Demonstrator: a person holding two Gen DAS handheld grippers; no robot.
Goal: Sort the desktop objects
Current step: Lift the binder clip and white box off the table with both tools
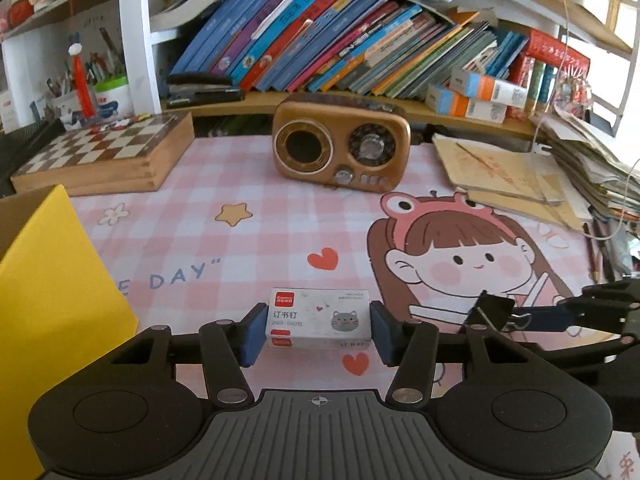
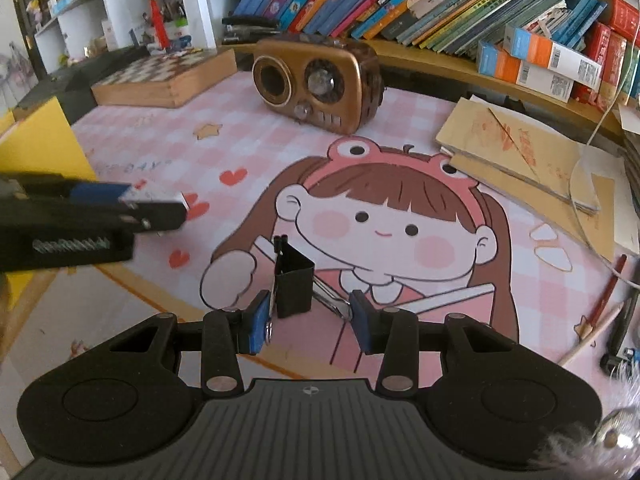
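The staple box [image 1: 318, 318] is a small white cardboard block, flat-sided, with a red logo square at one corner, a red stripe along its lower edge and a grey cartoon cat printed on top. It sits between the blue pads [image 1: 253, 332] of the left tool [image 1: 318, 332], which is clenched on its two short ends, low over the counter [image 1: 240, 248] near the front edge.

Just to its right, the binder clip [image 2: 294, 286] is black folded sheet metal, wedge-shaped, with thin silver wire handles splayed outward. The right tool [image 2: 310, 320] grasps it by those handles, one against each blue pad, the clip's body standing upright above the mat.

The counter is covered by a smooth pink-and-white checked mat printed with a cartoon girl in a frog hat, hearts and a star. At the left stands a yellow cardboard box [image 1: 52, 280] with a matte face and an open top. Farther back lie a rounded brown radio [image 1: 342, 144] with a glossy shell, a wooden chessboard box [image 1: 108, 156], and tan paper booklets [image 1: 504, 168] at the right. Slanting books [image 1: 320, 36] fill the shelf behind.
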